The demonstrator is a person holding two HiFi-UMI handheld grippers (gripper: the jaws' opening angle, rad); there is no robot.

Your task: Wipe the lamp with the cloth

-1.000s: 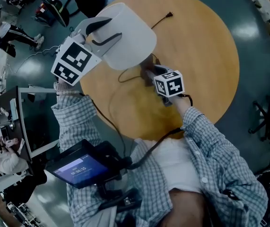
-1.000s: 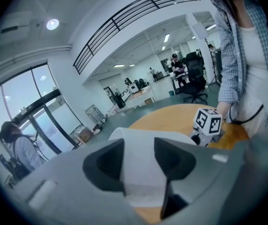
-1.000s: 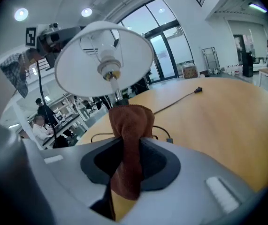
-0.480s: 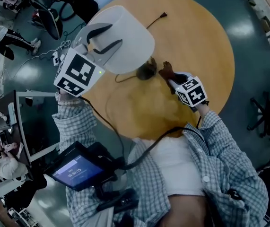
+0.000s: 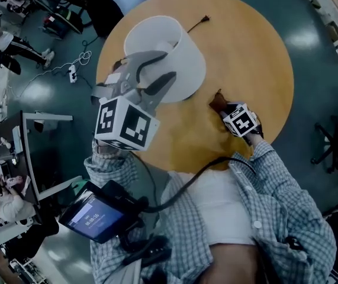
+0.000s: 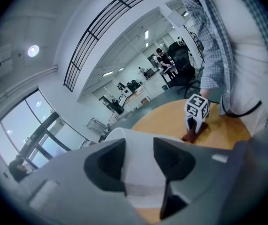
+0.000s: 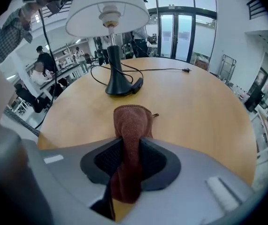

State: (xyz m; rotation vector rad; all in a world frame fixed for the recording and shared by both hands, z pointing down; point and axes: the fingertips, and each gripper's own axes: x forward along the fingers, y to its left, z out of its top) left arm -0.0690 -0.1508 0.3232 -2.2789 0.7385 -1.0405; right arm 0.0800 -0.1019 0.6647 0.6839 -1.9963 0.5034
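Squarely between the right gripper's [image 7: 129, 146] fingers [image 7: 106, 163], the cloth [image 7: 132, 123]

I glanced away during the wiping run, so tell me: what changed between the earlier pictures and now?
The right gripper, shut on the red cloth, swung right, away from the lamp base. The left gripper slid from the left side of the lampshade to its near side, jaws open, narrowing slightly. Base and shade stayed in place.
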